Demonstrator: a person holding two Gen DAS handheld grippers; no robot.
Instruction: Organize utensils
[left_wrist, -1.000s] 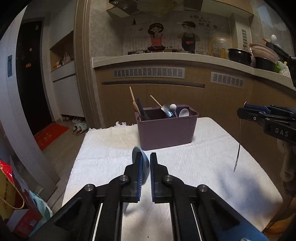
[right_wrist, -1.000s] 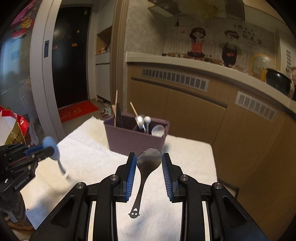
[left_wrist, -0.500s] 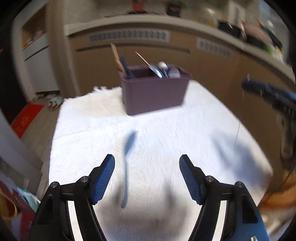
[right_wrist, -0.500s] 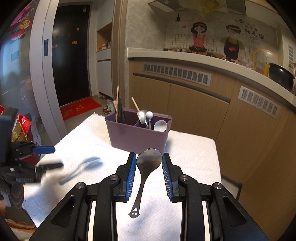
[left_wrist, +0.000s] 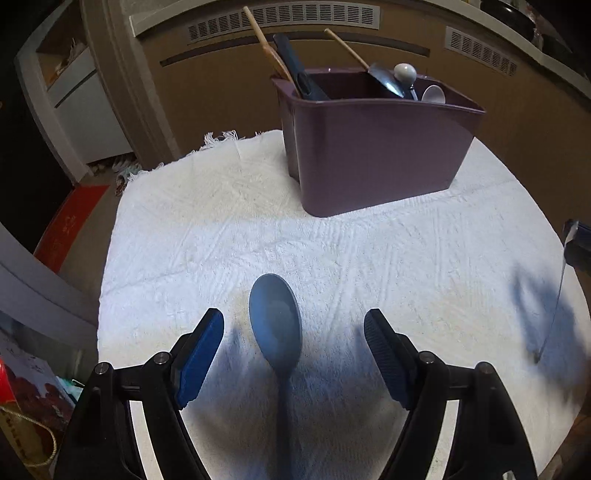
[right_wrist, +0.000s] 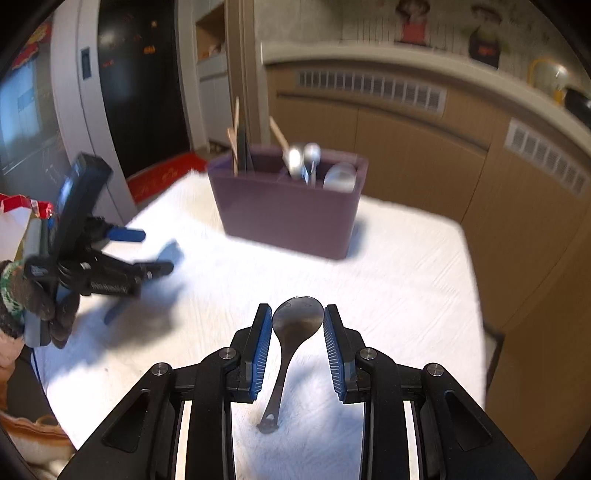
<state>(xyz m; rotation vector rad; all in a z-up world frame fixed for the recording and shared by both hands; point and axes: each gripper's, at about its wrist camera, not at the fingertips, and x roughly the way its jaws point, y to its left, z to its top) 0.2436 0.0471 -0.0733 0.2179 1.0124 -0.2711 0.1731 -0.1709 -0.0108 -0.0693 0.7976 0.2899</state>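
A second ago the left tool (left_wrist: 293, 349) was pinched on the blue spoon (left_wrist: 275, 325) in the air; now its jaws are opening wide, the spoon lies loose between them on the white cloth (left_wrist: 369, 258) covering the tabletop, bowl towards the purple bin (left_wrist: 373, 151), touching neither pad; the tool has also tipped down closer to the cloth. The right tool (right_wrist: 298, 349) is unchanged in its grip, narrow jaws clamped on the bowl of the metal spoon (right_wrist: 295, 325), handle hanging down; it sits lower over the cloth than before. The bin, with its wooden and metal utensils, stands where it was.
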